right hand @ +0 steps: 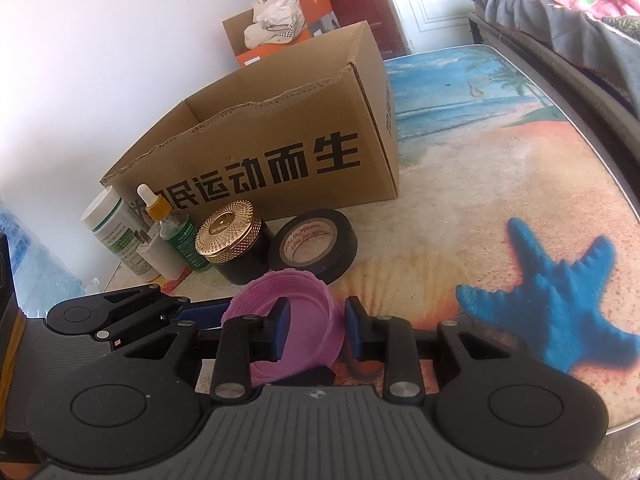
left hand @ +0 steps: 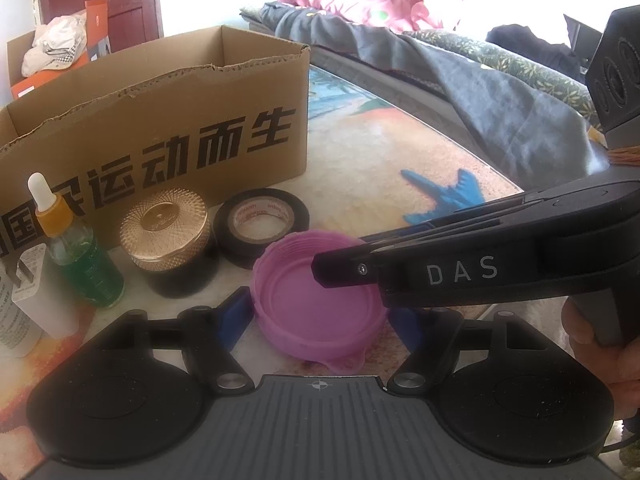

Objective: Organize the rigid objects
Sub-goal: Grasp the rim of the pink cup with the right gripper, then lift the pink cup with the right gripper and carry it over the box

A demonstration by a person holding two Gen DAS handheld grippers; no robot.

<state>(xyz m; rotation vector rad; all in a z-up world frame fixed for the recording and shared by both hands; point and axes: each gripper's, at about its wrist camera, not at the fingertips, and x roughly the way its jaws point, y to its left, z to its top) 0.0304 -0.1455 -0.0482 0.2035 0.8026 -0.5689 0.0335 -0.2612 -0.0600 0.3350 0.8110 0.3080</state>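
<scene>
Nearest you, low in the left wrist frame, your left claw (left hand: pixel 320 316) has its blue pads spread apart on either side of the purple lid (left hand: pixel 316 300), which lies open side up on the counter (left hand: pixel 400 152); whether the pads touch its wall you cannot tell. Your right claw (right hand: pixel 316 328) is also apart, straddling the lid's right rim: one blue finger (right hand: pixel 282 326) sits inside the bowl of the lid (right hand: pixel 304 320), the other just outside its wall. In the left wrist frame that claw enters from the right edge, its tip over the lid. Just behind the lid stands a roll of black tape (right hand: pixel 314 246), with a gold-capped black jar (right hand: pixel 234 242) to its left, then a green dropper bottle (right hand: pixel 180 240), a white plug (right hand: pixel 158 258) and a white bottle (right hand: pixel 110 228) towards the left edge. Beyond them, mid-frame, an open cardboard box (right hand: pixel 280 152) stands on the counter. A bed (left hand: pixel 460 64) with bedding fills the upper right.
</scene>
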